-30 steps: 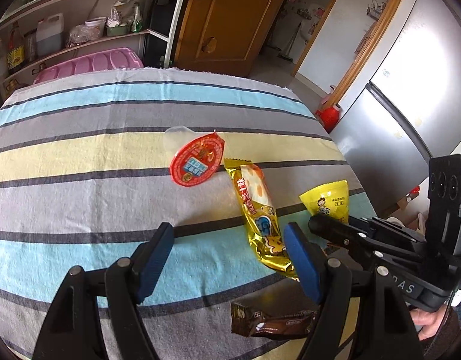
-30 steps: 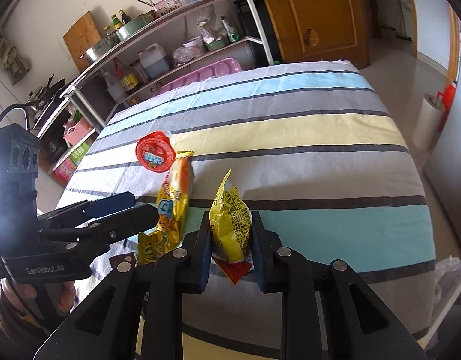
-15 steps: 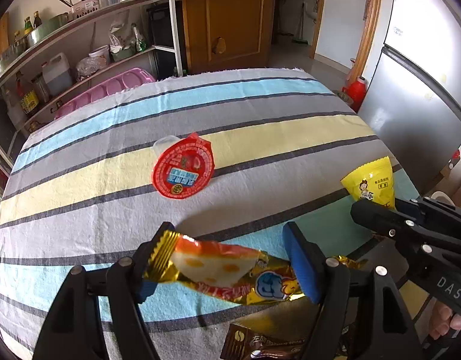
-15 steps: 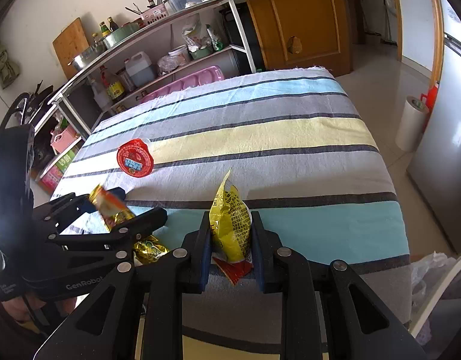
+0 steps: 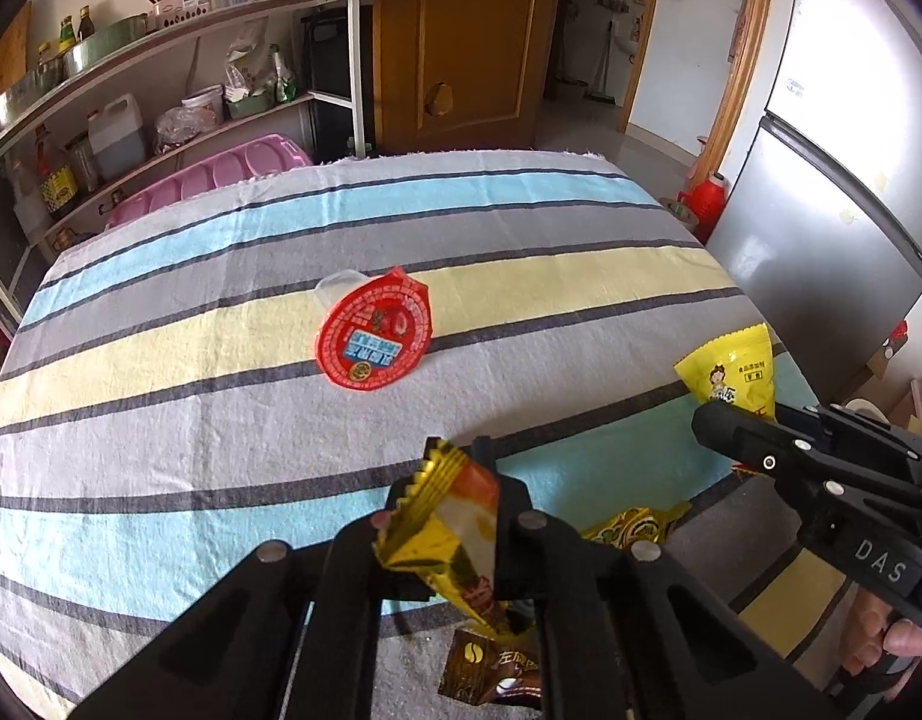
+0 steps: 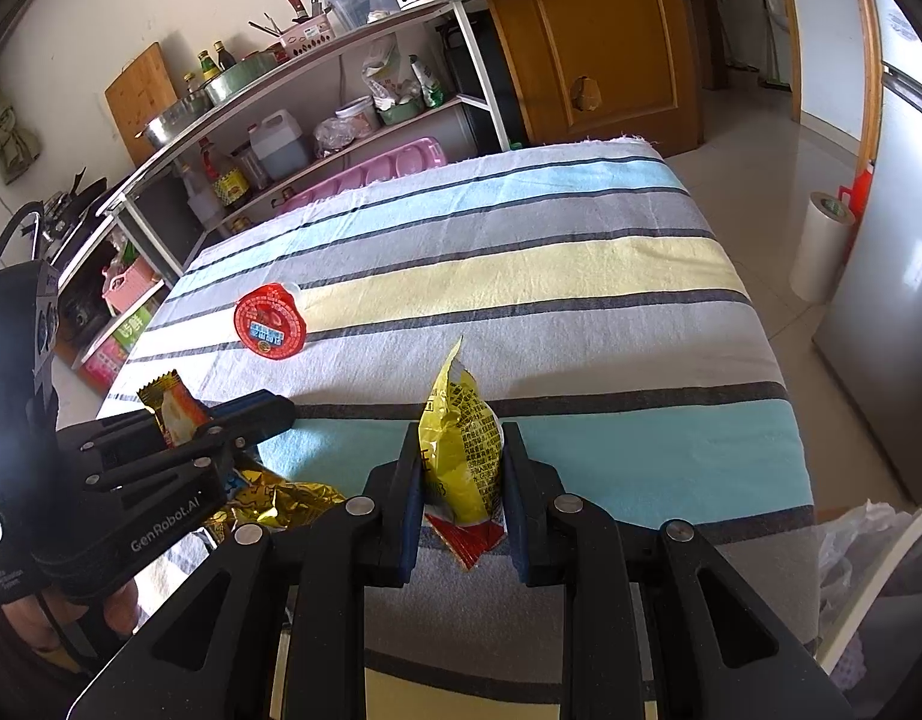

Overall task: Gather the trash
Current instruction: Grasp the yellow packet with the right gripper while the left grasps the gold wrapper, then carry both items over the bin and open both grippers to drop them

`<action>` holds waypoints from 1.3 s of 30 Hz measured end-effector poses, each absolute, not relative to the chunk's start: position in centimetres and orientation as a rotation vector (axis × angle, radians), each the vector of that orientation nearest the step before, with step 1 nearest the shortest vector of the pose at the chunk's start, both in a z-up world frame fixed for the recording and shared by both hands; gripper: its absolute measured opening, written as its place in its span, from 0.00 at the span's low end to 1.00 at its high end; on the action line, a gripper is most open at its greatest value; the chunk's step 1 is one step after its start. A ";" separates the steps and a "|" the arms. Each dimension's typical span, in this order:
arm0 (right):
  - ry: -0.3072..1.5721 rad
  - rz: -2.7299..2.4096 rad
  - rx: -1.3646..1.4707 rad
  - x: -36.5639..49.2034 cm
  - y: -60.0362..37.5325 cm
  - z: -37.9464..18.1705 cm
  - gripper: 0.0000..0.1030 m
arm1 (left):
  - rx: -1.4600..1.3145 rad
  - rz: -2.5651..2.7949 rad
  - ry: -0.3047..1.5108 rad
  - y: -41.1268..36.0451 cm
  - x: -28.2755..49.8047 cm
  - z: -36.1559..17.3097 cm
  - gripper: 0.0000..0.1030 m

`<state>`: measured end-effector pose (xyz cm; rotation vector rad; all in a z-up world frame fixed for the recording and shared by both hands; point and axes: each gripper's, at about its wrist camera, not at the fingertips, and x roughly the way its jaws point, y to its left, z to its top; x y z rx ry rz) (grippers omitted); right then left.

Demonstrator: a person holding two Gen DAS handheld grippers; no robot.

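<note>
My left gripper [image 5: 446,501] is shut on a long gold ice-cream wrapper [image 5: 455,534] and holds it above the striped tablecloth [image 5: 221,396]; the wrapper's tail [image 6: 275,495] hangs down. My right gripper [image 6: 461,456] is shut on a yellow snack bag [image 6: 461,450], also visible in the left wrist view [image 5: 731,372]. A red-lidded jelly cup [image 5: 374,336] lies on its side mid-table, also in the right wrist view [image 6: 269,327]. A brown coffee-candy wrapper [image 5: 491,669] lies under my left gripper.
A metal shelf rack [image 6: 317,96] with bottles, pots and a pink tray [image 5: 209,177] stands behind the table. A silver fridge [image 5: 821,180] is at the right. A wooden door [image 5: 467,42] is at the back. A white plastic bag [image 6: 851,546] sits at the table's right corner.
My left gripper has closed on the gold wrapper and lifted it off the cloth, turning it from crosswise to end-up. My right gripper keeps holding the yellow bag and has risen slightly.
</note>
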<state>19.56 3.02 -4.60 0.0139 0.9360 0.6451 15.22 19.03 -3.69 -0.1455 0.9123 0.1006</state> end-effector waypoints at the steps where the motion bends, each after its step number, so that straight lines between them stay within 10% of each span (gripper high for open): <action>1: 0.933 0.644 0.014 19.5 3.0 -4.5 0.23 | -0.159 0.094 0.906 19.1 15.1 -3.6 0.06; 20: 0.841 0.621 0.056 17.1 0.6 -1.3 0.23 | -0.274 0.015 0.780 20.1 11.0 0.6 0.05; 39: 0.743 0.412 0.118 12.5 -12.6 2.9 0.23 | -0.138 -0.281 0.750 5.3 11.3 4.4 0.05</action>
